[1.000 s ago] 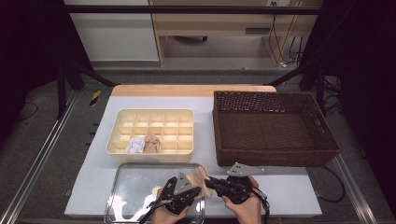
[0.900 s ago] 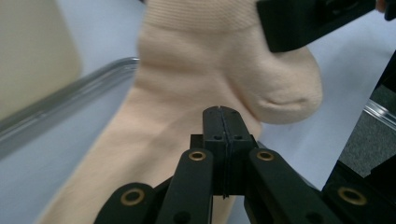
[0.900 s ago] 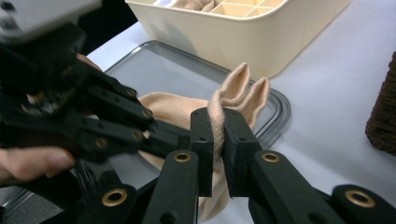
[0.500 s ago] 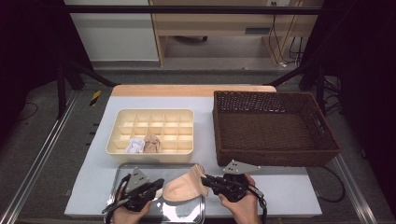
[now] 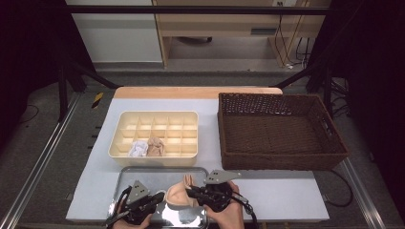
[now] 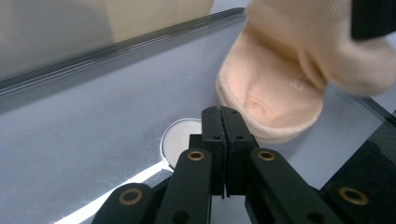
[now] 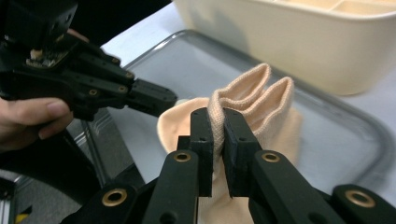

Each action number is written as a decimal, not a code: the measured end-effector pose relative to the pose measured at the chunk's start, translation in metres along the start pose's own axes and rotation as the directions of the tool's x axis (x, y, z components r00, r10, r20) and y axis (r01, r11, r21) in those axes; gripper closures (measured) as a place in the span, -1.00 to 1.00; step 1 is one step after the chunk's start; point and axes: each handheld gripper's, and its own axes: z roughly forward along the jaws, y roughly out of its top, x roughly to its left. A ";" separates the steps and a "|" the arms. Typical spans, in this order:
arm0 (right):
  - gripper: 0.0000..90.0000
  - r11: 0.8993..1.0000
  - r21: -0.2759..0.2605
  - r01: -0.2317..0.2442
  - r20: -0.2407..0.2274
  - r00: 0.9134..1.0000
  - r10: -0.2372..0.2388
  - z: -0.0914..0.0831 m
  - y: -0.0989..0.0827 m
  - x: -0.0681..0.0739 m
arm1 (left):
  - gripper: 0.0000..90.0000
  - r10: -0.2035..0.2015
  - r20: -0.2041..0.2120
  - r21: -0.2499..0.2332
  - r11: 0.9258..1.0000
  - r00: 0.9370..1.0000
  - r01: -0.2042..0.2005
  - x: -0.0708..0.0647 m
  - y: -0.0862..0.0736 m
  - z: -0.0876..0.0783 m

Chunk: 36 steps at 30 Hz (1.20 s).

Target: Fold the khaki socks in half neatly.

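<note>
We hold the sock [image 7: 243, 107] over the tray [image 5: 157, 171] in our clenched right gripper [image 7: 215, 116], the left gripper [image 6: 220, 112] closed empty, so the thin pinch may slip.

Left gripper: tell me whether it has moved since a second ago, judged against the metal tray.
Yes. The left gripper went left toward the tray's left edge, then returned partway right.

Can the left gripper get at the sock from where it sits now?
Probably yes. The left gripper sits shut and empty on the metal tray, right beside the peach sock that the right gripper holds. Nothing lies between them; its jaws must open first.
</note>
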 end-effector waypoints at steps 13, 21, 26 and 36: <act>0.87 0.997 0.049 0.058 -0.052 0.997 -0.055 0.035 -0.002 0.017 | 0.98 0.011 -0.008 0.016 1.000 1.000 -0.011 0.000 0.000 0.006; 0.82 0.988 0.116 0.105 -0.047 0.994 -0.100 0.057 -0.014 0.022 | 0.98 0.008 -0.015 0.013 1.000 1.000 -0.008 0.004 0.000 0.005; 0.58 0.993 0.092 0.080 -0.079 0.994 -0.073 0.049 -0.012 0.021 | 0.98 -0.008 -0.019 -0.004 1.000 1.000 0.008 0.009 0.001 0.001; 0.87 0.997 0.009 0.071 -0.007 0.997 -0.071 0.012 -0.002 0.002 | 0.96 -0.018 -0.006 -0.011 1.000 1.000 0.018 0.008 0.001 -0.002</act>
